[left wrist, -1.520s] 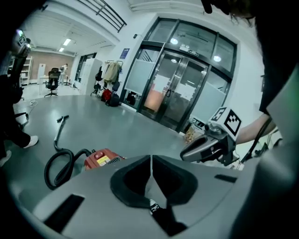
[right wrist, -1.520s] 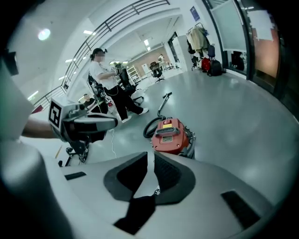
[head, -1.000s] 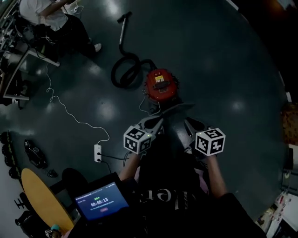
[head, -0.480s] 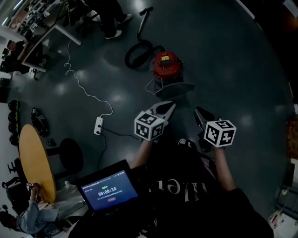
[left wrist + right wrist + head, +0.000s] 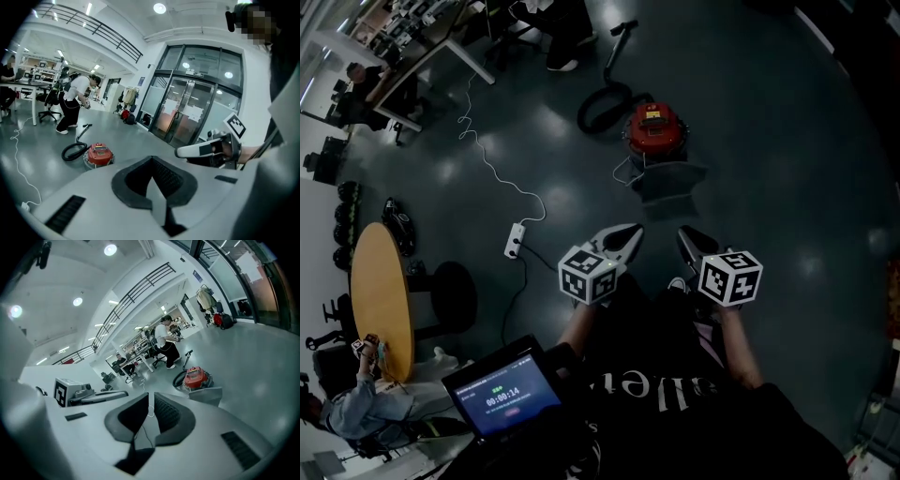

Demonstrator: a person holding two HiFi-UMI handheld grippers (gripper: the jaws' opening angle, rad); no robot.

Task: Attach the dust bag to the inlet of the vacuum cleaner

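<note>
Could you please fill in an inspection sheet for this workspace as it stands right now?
Surface: dark glossy floor with lamp reflections.
Job's things: red vacuum cleaner stands on the floor, its hose coiled beside it; the grey dust bag lies against its near side, and I cannot tell whether it is attached.
Clutter: round wooden table and a tablet showing a timer, both at the left.
Grippers: left gripper shut, empty; right gripper closed to a slit, empty; both well short of the vacuum cleaner.
Cables: white cable snakes across the floor to a power strip.
Surroundings: seated person at desks; glass doors.
</note>
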